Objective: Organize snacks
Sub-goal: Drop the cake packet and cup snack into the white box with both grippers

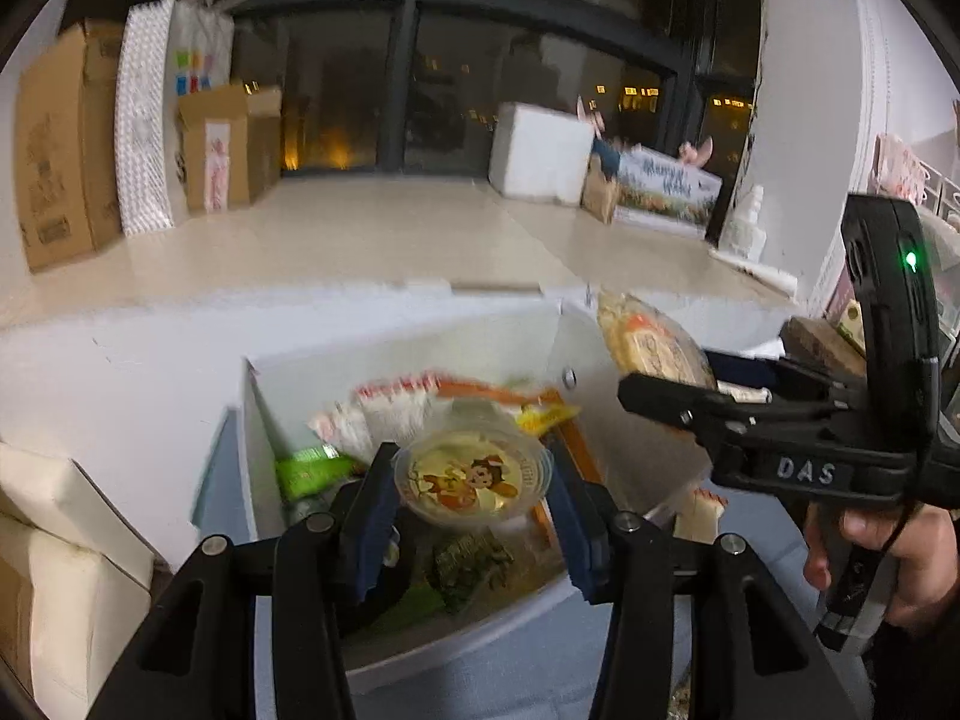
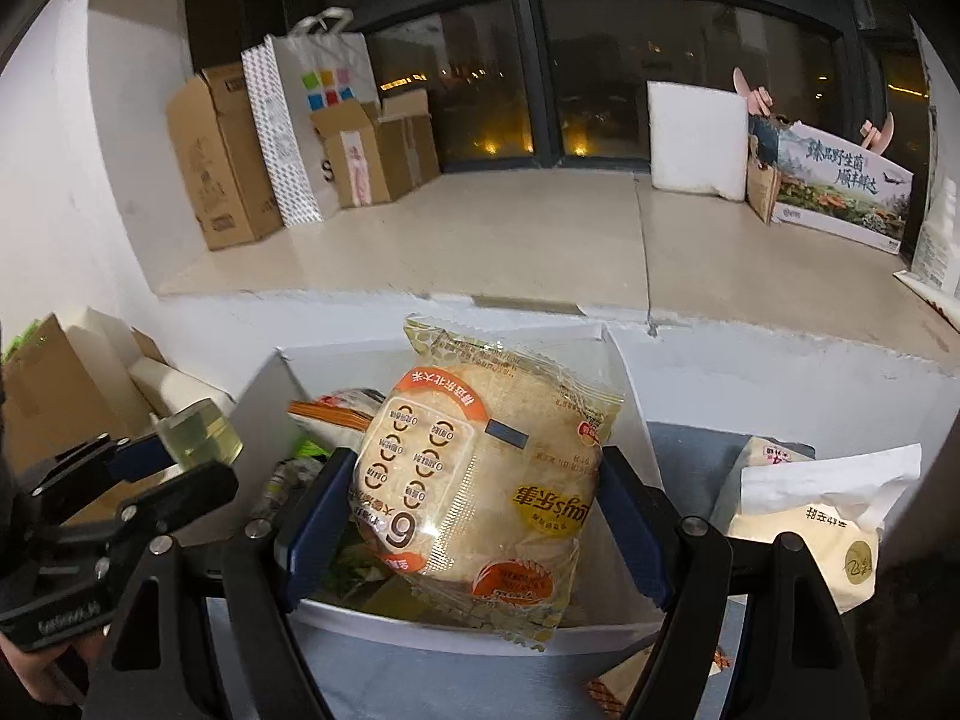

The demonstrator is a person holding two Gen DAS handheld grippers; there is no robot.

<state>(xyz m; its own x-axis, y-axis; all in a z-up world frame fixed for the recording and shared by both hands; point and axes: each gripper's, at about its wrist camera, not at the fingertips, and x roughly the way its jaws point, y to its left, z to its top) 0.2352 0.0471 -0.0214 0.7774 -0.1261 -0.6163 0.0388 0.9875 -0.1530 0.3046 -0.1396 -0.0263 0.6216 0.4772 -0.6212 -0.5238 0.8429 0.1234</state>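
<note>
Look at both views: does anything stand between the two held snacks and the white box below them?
Nothing visible does. The jelly cup and rice cracker pack hang over the open white box, which already holds other snacks.

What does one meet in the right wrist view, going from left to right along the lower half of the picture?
Left gripper holding a jelly cup → right gripper holding a rice cracker packet over the white box → tissue pack.
</note>
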